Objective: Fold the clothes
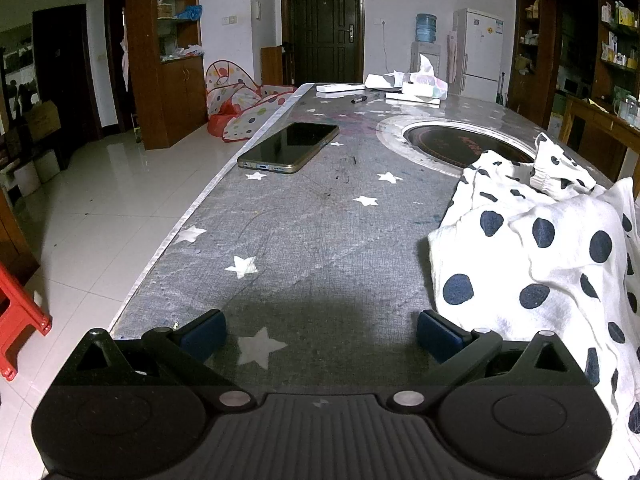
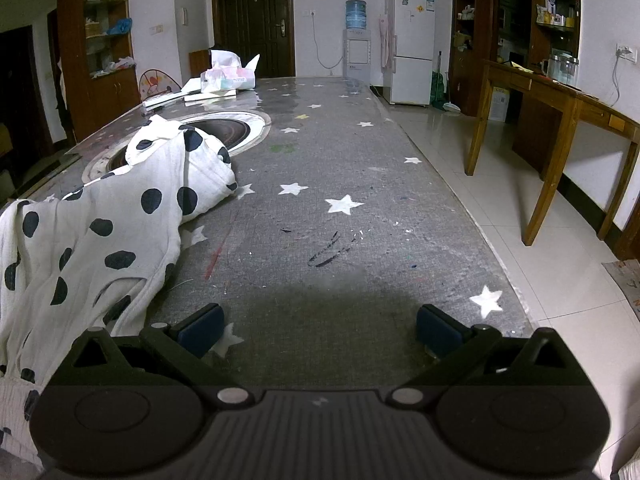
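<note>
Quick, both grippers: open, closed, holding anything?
Left gripper: open, empty, beside the polka-dot garment.
Right gripper: open, empty.

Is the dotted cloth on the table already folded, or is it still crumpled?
Still crumpled. The dotted cloth lies in a bunched, wrinkled heap on the table, with no flat layers or straight edges.

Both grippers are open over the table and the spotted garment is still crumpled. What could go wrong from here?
1. The polka-dot garment is bunched, so an open left gripper or right gripper may pinch several layers rather than one edge.
2. Its far end lies over the round inset, where it might catch when dragged.
3. Spreading it leftward could nudge the phone near the table edge.
</note>
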Tool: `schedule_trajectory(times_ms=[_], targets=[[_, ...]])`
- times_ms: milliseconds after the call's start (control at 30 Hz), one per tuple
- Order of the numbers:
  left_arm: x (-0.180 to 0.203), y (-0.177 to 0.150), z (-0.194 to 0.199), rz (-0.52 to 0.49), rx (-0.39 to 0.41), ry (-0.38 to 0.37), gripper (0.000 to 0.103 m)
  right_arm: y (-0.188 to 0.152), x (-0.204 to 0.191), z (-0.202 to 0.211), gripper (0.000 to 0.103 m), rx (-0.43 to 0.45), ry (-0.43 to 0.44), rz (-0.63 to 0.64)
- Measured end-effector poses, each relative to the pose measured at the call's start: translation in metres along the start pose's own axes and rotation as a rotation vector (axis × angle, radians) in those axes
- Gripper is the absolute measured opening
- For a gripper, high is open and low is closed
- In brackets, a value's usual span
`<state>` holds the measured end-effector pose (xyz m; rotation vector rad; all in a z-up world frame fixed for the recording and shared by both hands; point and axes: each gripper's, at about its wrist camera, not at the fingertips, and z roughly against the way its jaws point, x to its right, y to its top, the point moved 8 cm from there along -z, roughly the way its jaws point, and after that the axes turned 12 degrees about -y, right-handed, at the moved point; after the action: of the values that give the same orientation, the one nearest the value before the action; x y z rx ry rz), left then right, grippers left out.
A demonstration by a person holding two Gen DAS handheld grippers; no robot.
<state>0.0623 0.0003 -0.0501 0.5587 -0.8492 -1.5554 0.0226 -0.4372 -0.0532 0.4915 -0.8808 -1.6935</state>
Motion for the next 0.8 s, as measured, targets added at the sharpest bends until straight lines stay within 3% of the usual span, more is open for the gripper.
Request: schedule_trajectory(times_ms=[800], targets=[[0.003, -0.0006, -0.0008, -0.009, -0.004, 0.005, 0.103, 0.0004, 0.0006, -0.0016, 0.103, -0.003, -0.001, 0.0]])
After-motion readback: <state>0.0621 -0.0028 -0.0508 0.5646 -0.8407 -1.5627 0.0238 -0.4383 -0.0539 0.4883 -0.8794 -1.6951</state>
